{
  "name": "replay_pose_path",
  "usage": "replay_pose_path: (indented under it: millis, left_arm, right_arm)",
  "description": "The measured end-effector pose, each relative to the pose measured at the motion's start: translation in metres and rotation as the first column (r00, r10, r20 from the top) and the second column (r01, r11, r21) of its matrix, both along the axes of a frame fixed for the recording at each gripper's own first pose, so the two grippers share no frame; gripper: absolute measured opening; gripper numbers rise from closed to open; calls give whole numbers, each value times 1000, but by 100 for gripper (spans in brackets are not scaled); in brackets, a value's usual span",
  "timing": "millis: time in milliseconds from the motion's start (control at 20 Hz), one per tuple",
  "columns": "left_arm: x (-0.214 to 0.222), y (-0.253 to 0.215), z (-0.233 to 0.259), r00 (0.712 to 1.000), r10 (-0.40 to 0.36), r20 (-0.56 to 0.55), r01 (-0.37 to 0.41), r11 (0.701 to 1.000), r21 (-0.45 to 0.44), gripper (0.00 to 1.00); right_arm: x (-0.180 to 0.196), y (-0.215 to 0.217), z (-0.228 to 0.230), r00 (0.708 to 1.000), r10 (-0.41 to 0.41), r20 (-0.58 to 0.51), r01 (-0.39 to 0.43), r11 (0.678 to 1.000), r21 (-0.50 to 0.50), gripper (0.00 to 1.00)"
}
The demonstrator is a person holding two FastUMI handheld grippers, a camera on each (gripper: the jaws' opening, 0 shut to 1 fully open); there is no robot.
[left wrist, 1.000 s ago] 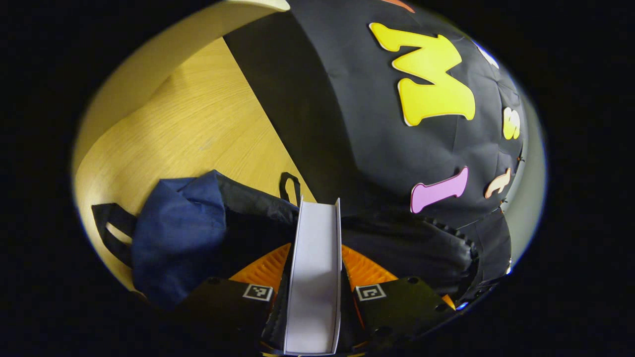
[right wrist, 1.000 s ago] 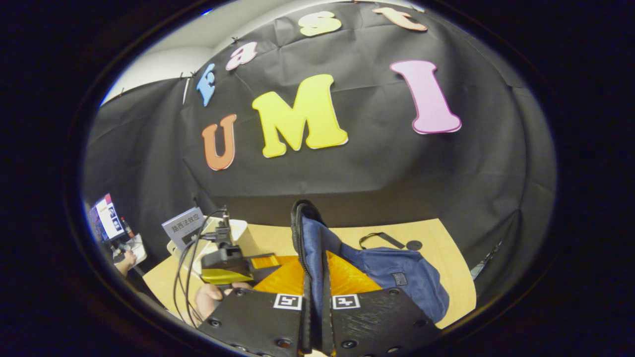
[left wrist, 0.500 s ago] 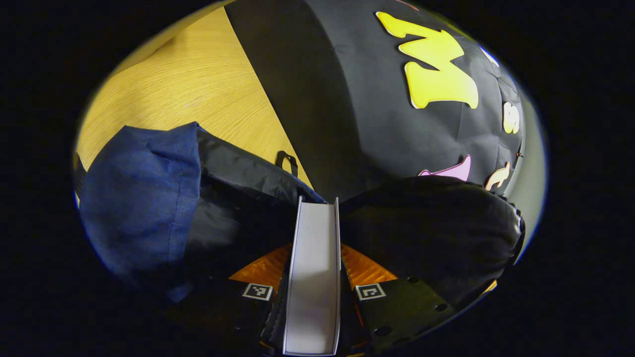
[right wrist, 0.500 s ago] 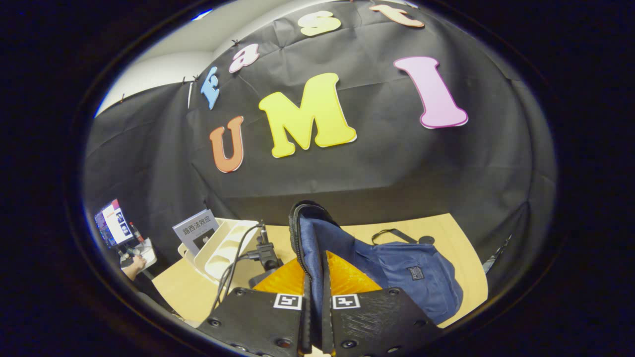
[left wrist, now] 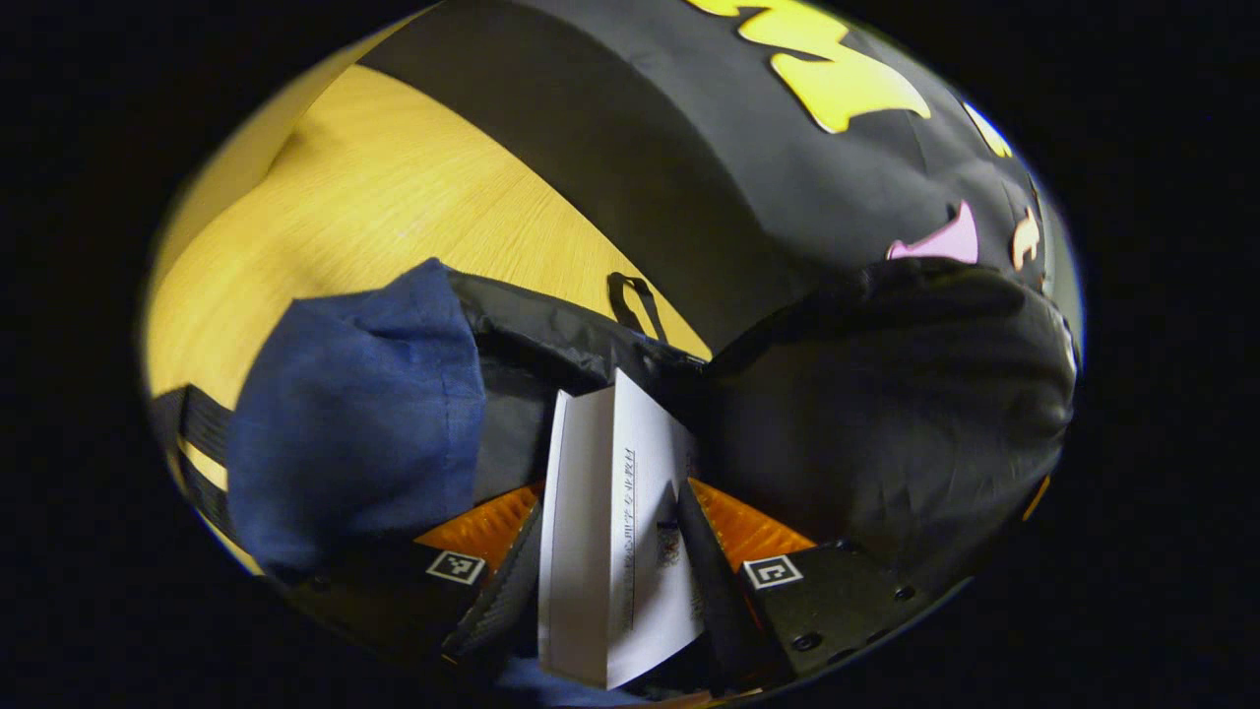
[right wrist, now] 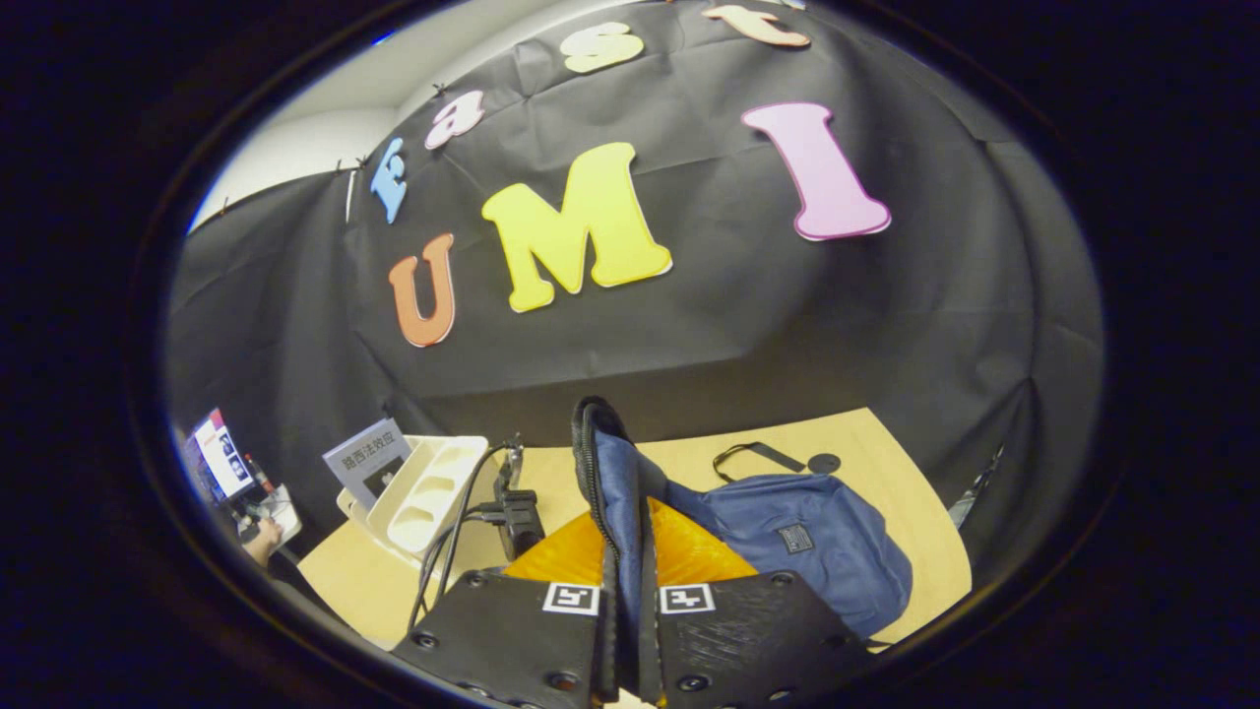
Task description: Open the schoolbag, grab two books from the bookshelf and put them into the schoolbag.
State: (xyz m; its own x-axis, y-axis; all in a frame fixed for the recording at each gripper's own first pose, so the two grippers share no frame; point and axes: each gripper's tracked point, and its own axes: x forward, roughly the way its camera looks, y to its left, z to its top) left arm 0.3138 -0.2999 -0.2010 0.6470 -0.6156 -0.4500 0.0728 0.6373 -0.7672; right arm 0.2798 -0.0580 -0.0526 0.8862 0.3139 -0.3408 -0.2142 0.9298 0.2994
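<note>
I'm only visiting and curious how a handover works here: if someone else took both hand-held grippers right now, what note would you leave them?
Right hand-held gripper: shut on the schoolbag rim, holding it up and open above the table.
Left hand-held gripper: a white book sits tilted between its fingers at the bag's dark mouth; whether both press on it is unclear.
Bookshelf: white rack on the table, with a grey book at its far end.
Done: bag opened.
Left: get the white book fully inside. Whether another is already inside cannot be seen.
</note>
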Motion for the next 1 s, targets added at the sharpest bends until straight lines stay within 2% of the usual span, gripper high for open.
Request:
replay_pose_path:
  millis: [150,250,350,550,650,700,900,1000]
  left_arm:
    - [-12,10,4,996,-69,56,54,971,233,86]
    - [-16,22,23,987,-89,132,41,941,335,86]
    - [-17,35,45,973,-101,208,17,928,372,86]
    - [-27,73,100,936,-98,339,-40,925,378,86]
    - [-32,93,124,909,-124,397,-50,915,401,92]
    - [-30,111,137,891,-120,437,-91,898,432,98]
    - [-37,184,196,813,-113,572,-250,819,516,98]
    - [-38,217,215,786,-101,610,-315,783,536,98]
  right_arm:
    - [-3,-8,-3,1000,-20,9,20,1000,-13,8]
    - [-6,-4,-1,1000,-6,11,6,1000,-6,8]
    - [-7,-4,-2,1000,-6,16,6,1000,-25,7]
    - [-8,-3,-5,1000,-9,14,10,999,-38,9]
    - [-5,-6,-9,1000,-22,0,22,998,-54,7]
    - [-6,-5,-10,1000,-24,-3,24,998,-63,8]
    - [-6,-5,-11,1000,-28,-3,28,997,-73,8]
    - [-5,-4,-11,1000,-25,1,25,996,-81,8]
